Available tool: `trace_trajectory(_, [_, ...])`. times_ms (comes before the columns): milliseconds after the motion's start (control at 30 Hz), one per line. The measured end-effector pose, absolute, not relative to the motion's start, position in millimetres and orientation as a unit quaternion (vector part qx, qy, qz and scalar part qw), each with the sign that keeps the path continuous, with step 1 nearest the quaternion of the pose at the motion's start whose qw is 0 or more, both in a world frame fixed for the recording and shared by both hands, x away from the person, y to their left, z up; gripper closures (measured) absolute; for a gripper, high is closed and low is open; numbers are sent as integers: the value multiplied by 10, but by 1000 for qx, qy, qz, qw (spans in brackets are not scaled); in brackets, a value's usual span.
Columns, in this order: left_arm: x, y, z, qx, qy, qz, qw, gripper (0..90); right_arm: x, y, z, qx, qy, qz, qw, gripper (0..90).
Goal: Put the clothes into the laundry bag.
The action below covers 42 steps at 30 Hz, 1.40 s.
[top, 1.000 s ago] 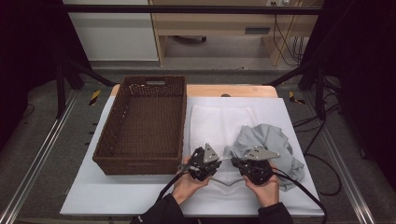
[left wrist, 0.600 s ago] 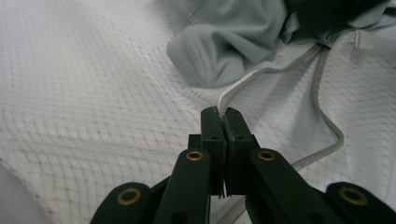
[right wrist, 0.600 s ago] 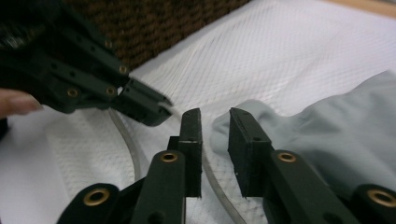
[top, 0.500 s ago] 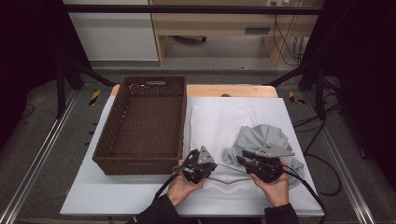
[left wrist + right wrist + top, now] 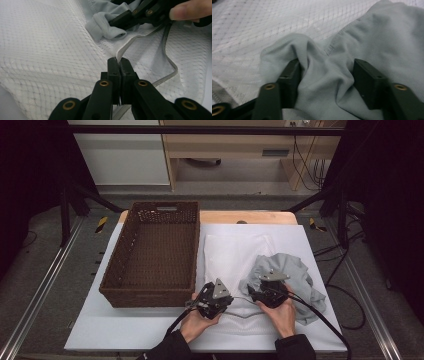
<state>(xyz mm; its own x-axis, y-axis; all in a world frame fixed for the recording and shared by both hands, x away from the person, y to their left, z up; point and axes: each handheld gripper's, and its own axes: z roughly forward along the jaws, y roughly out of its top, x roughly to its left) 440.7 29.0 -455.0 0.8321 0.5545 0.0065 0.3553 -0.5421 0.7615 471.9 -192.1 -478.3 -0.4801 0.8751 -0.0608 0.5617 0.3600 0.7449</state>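
Hem first: my left claw (image 5: 119,65) is pinched tight on the thin grey piped edge (image 5: 130,45) of the white waffle-weave cloth (image 5: 45,45), the strip running straight ahead of its tips toward my other hand. My right claw (image 5: 325,75) has just been opening and stands half spread, with a fold of the crumpled pale grey knit garment (image 5: 387,32) bunched between its jaws, the pads not clearly pressing on it. That garment lies ahead of and beneath the right claw, atop the white cloth. To do this well, I judge I should hold the left pinch steady as an anchor, push the right claw deeper so the pads take one layer, then close firmly before lifting. The brown woven wicker basket (image 5: 152,252) waits beyond my left claw.
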Motion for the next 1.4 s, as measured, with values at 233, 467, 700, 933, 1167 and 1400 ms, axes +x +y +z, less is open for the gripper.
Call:
trace_trajectory(233, [4414, 287, -4544, 867, 266, 125, 403, 886, 4724, -1979, -4718, 477, 784, 337, 211, 825])
trace_trajectory(467, [4433, 256, -4474, 861, 279, 129, 406, 887, 4533, -2098, -4361, 436, 768, 409, 228, 833])
trace_trajectory(700, [4504, 201, -4367, 847, 303, 116, 420, 887, 4181, -2286, -3991, 396, 744, 500, 197, 841])
trace_trajectory(933, [4631, 167, -4223, 832, 327, 109, 434, 888, 4040, -2116, -4133, 363, 779, 484, 163, 838])
trace_trajectory(1167, [4594, 126, -4118, 831, 316, 115, 444, 890, 4117, -1841, -4465, 367, 806, 444, 139, 829])
trace_trajectory(1400, [4519, 210, -4228, 836, 306, 110, 442, 891, 4274, -1695, -4789, 386, 824, 384, 158, 811])
